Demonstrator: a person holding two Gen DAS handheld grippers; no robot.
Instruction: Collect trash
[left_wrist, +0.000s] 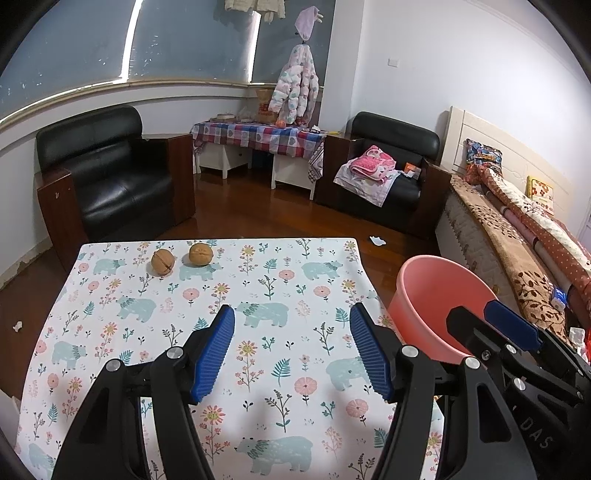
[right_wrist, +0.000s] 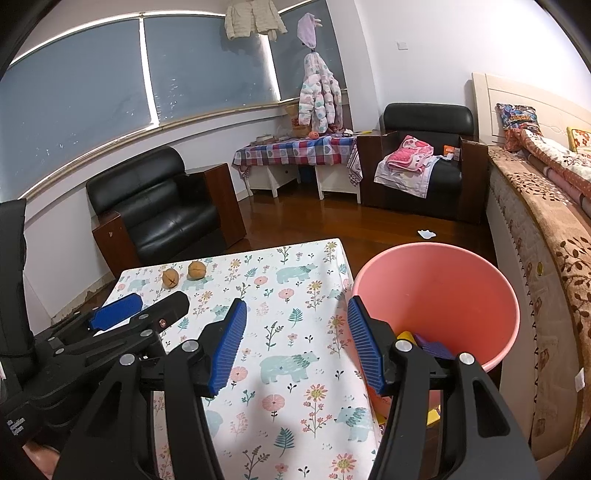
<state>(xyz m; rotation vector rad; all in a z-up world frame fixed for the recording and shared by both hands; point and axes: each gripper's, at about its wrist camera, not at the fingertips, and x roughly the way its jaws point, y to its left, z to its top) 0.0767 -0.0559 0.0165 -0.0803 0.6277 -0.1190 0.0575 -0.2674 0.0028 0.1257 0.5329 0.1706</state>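
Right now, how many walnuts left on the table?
2. Both sit near the far left edge of the table: the left walnut and the right walnut, close together but apart. Neither gripper hides any of the tabletop's far half; none seen elsewhere.

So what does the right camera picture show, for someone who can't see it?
An open right gripper hovers over a bear-print table, beside a pink bin holding scraps. Two walnuts sit at the table's far end, and the left gripper is alongside.
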